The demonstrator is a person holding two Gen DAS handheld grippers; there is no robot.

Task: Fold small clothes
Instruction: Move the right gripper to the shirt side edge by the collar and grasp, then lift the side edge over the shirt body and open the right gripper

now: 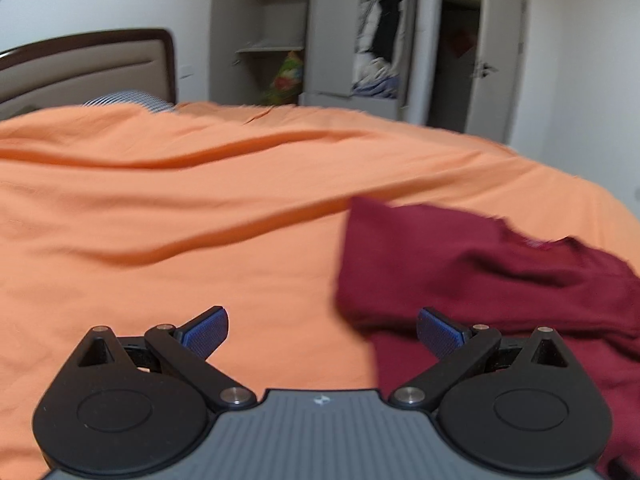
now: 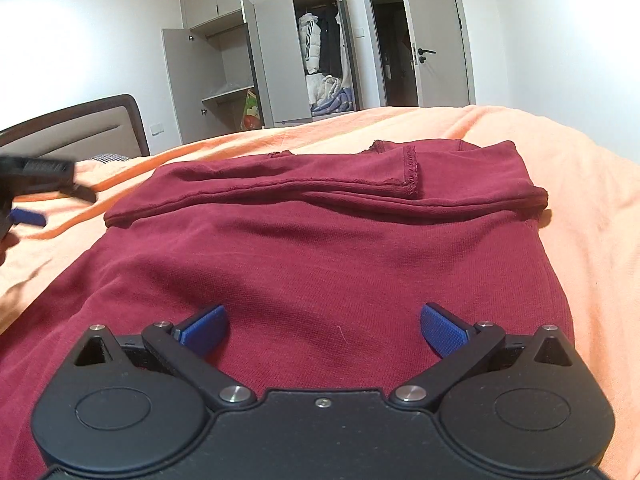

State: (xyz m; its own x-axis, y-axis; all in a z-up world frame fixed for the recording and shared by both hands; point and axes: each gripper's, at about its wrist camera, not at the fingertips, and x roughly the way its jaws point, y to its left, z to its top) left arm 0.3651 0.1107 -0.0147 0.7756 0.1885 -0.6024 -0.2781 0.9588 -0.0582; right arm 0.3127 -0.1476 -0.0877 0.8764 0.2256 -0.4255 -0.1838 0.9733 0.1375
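Note:
A dark red garment (image 2: 320,264) lies flat on the orange bedsheet (image 2: 580,208), its far part folded back over itself with a sleeve cuff (image 2: 412,176) on top. My right gripper (image 2: 323,330) hovers over its near half, open, nothing between the blue pads (image 2: 206,330). In the left wrist view the same garment (image 1: 480,276) fills the lower right. My left gripper (image 1: 322,332) is open at the garment's left edge, its right pad (image 1: 438,332) over the red cloth, its left pad over bare sheet. The left gripper (image 2: 28,200) also shows at the far left of the right wrist view.
The bed's orange sheet (image 1: 200,200) has long creases. A padded headboard (image 1: 88,64) and a striped pillow (image 1: 124,100) stand at the back left. Behind the bed is a grey wardrobe (image 2: 260,68) with open doors and hanging clothes, and an open room door (image 2: 436,40).

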